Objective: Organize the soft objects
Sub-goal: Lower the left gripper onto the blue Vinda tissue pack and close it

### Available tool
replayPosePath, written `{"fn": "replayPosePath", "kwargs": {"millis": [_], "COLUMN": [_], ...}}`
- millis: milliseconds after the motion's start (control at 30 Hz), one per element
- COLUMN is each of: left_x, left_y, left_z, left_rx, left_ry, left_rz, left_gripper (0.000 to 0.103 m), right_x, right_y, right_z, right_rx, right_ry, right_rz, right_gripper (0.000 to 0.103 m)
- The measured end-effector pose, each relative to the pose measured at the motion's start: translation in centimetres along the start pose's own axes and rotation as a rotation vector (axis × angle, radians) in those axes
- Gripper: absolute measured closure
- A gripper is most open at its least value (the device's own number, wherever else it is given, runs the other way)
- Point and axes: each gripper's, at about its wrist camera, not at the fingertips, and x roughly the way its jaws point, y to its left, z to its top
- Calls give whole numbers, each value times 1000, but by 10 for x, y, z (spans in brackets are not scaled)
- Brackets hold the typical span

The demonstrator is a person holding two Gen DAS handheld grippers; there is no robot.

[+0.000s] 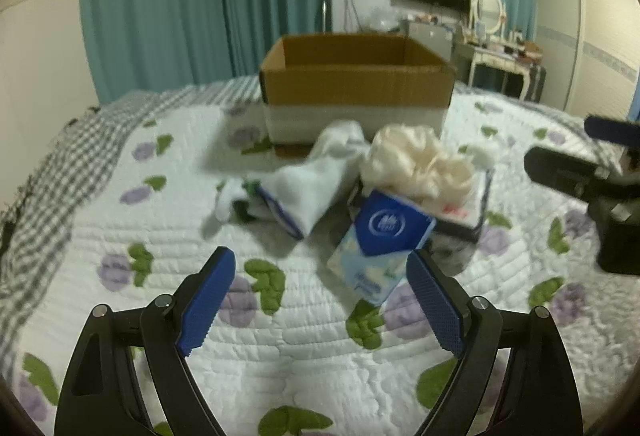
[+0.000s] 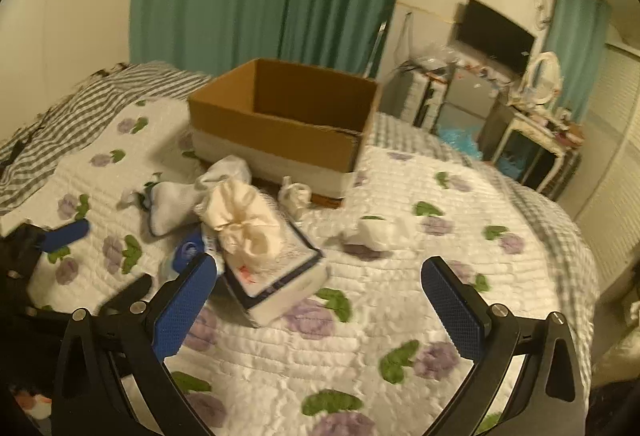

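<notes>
Left gripper (image 1: 320,276), jaws spread wide and holding nothing, hovers low over the quilted bedspread (image 1: 120,220); its blue pads frame a blue-and-white tissue packet (image 1: 384,244) that lies just ahead, slightly toward the right finger. The packet is tilted, one corner propped against a flat white box with dark edging (image 1: 464,216), its long axis running from near-right to far-left across the jaw line. Right gripper (image 2: 320,284), likewise wide open and empty, sits further to the right; the same flat box (image 2: 276,284) lies just beyond its left finger.

Outward from the grippers: a cream cloth bundle (image 1: 416,164), crumpled and gathered like a tied pouch, rests on top of the flat box. Beside it to the left lies a white sock (image 1: 308,184), limp and draped over a second dark-edged item that cannot be identified. A small white crumpled piece (image 2: 296,194) sits near the base of the cardboard box (image 2: 280,124), and another white wad (image 2: 380,234) lies apart to the right. The cardboard box, open-topped and seemingly empty, stands behind the pile.

Judgement: the left gripper is nearer the tissue packet; the right is better placed for the bundle or the wad. A grasp across the packet's short axis would likely suit, given its tilt.
</notes>
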Motion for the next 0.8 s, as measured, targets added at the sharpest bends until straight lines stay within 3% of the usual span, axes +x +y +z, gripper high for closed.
{"fn": "replayPosePath", "kwargs": {"millis": [233,333,600,667,733,800], "left_x": [28,40,63,62,58,54], "left_y": [-9,-13,-18,-18,-20,-20], "left_z": [-10,-10,-5,-4,-4,-4], "left_rx": [17,28,22,21,26,29], "left_ry": [47,58,78,68,51,51], "left_rz": [-56,-80,-166,-194,-217,-223], "left_gripper": [14,15,18,22,46,48], "right_x": [36,55,79,77,75,74], "right_y": [11,13,-4,-4,-2,0], "right_z": [24,27,27,28,27,27], "right_rx": [-132,-219,-134,-126,-111,-103], "right_ry": [48,61,130,120,113,111], "right_rz": [31,-4,33,32,45,51], "right_gripper": [0,0,0,0,0,0]}}
